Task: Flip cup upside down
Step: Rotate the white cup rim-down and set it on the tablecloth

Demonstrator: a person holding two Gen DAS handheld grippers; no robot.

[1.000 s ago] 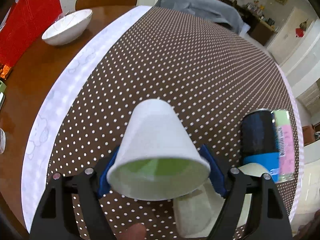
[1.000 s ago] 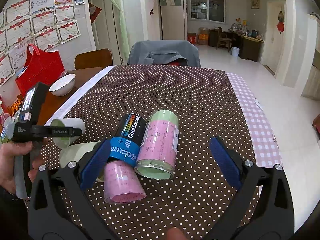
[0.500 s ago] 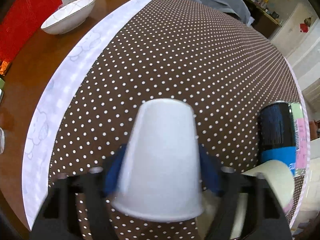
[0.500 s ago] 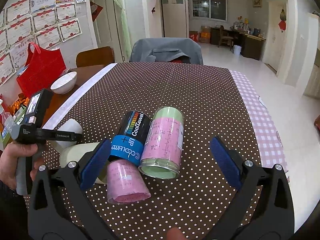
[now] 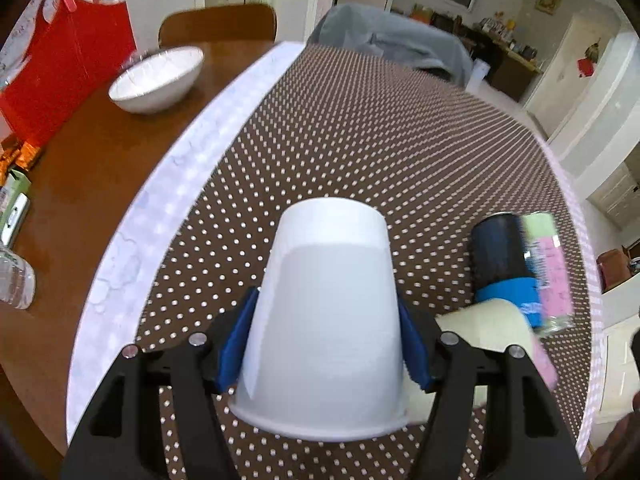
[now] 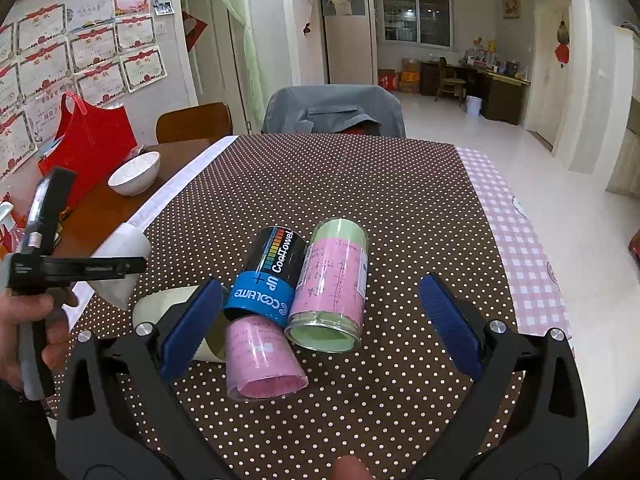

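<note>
My left gripper [image 5: 326, 350] is shut on a white paper cup [image 5: 324, 320], its blue pads pressing the cup's sides. The cup is held above the dotted tablecloth, base pointing away and slightly up, wide rim toward the camera. In the right wrist view the same cup [image 6: 124, 256] shows at far left in the left gripper [image 6: 80, 268], tilted, mouth down. My right gripper [image 6: 320, 324] is open and empty, hovering over several cups lying on the cloth.
Lying on the brown dotted tablecloth [image 6: 360, 184]: a black and blue can [image 6: 268, 276], a green and pink cup [image 6: 332, 284], a pink cup [image 6: 260, 356] and a cream cup [image 5: 488, 328]. A white bowl [image 5: 156, 76] and red bag [image 5: 64, 68] stand at left.
The left gripper has turned the white cup over: its green inside faced the camera before, now only the white outside shows. The right gripper has barely moved.
</note>
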